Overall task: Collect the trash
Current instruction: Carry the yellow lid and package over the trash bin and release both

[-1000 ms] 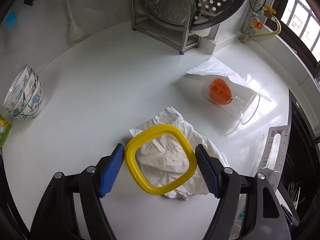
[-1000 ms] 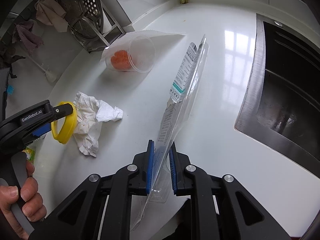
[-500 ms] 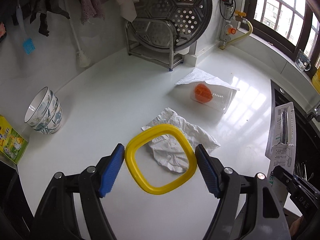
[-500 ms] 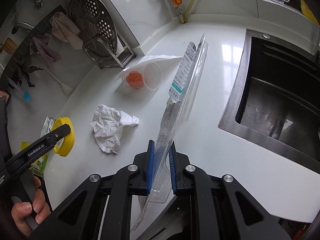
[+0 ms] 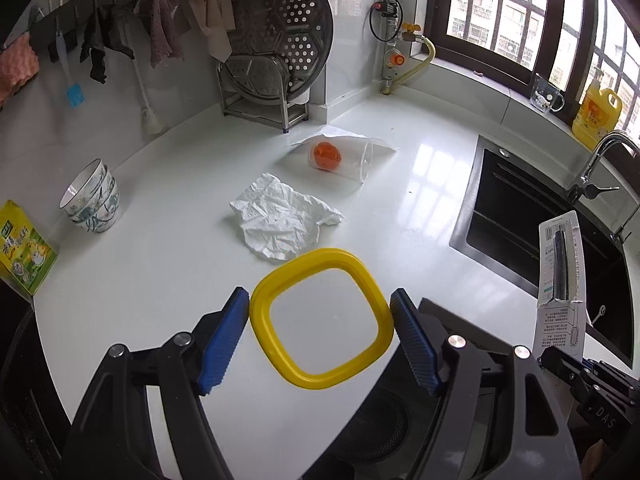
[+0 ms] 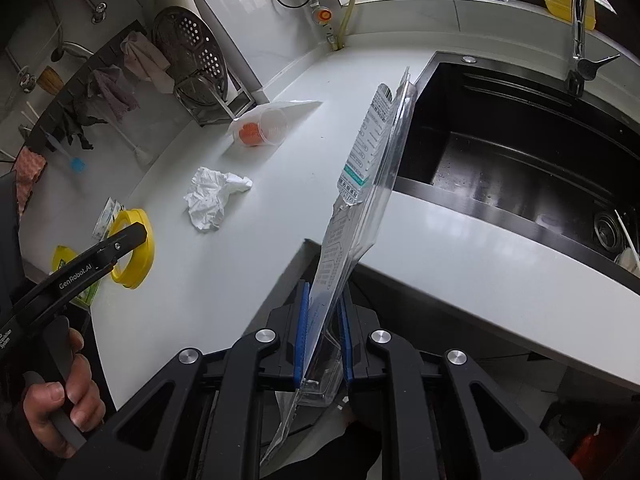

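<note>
Two grips: left hand-held gripper (image 5: 320,334) clamps yellow ring (image 5: 322,318) — right hand-held gripper (image 6: 323,330) pinches blister pack (image 6: 360,200); only right view shows hand (image 6: 60,404).

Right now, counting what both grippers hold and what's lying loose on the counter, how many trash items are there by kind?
Yellow lid ring, in the left gripper: 1
Clear blister pack, in the right gripper: 1
Crumpled paper towel: 1
Flat paper sheet: 1
Clear plastic cup, tipped over, something orange inside: 1
Total: 5
</note>
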